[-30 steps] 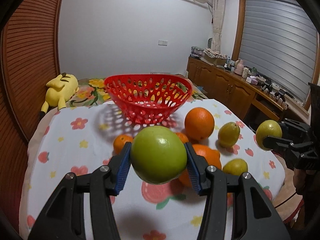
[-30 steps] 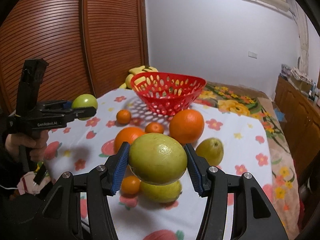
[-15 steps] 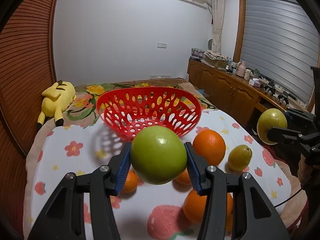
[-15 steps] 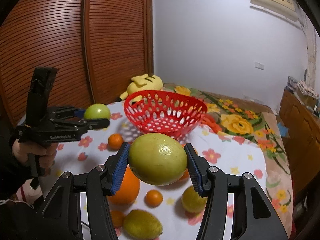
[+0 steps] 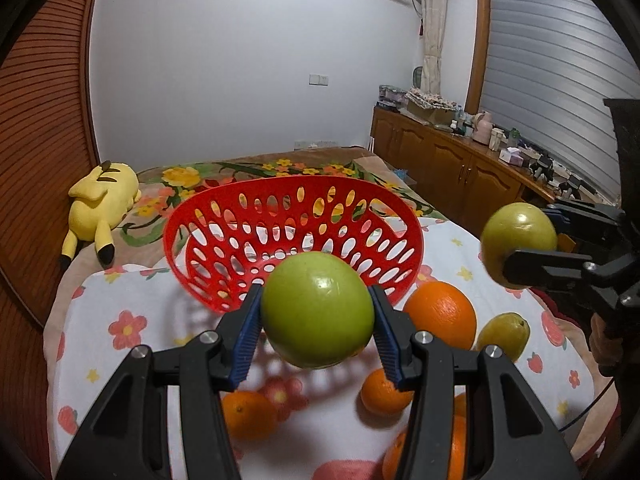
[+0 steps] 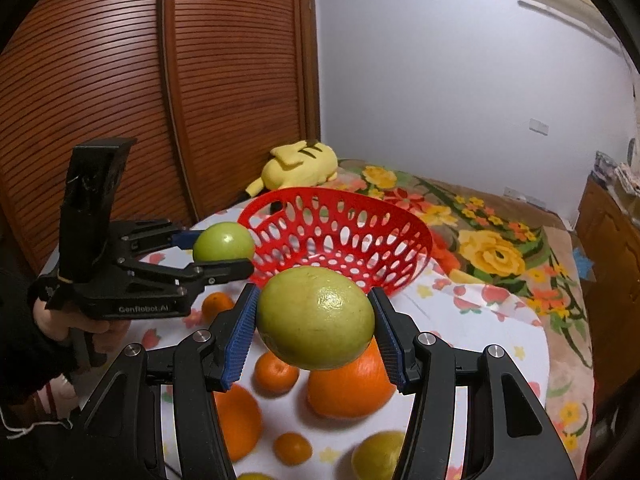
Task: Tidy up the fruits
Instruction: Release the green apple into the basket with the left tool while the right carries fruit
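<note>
My left gripper (image 5: 318, 314) is shut on a smooth green apple (image 5: 318, 308), held in the air just in front of the red perforated basket (image 5: 294, 236). My right gripper (image 6: 314, 320) is shut on a yellow-green round fruit (image 6: 316, 318), also lifted close to the basket (image 6: 340, 236), whose inside shows no fruit. Each gripper shows in the other view: the right one with its fruit (image 5: 518, 246) at the right, the left one with the apple (image 6: 223, 242) at the basket's left rim. Several oranges (image 5: 440, 314) and small tangerines (image 6: 276, 372) lie on the cloth below.
A flowered white cloth (image 5: 132, 320) covers the table. A yellow plush toy (image 5: 102, 196) lies behind the basket on a floral bedspread (image 6: 492, 248). A slatted wooden wardrobe (image 6: 120, 100) stands to the left, a wooden sideboard (image 5: 452, 164) to the right. A yellow-green pear (image 5: 504, 334) lies beside the big orange.
Both grippers have carried their fruit forward over the oranges toward the basket, which now looms larger and nearer. The grips have not changed.
</note>
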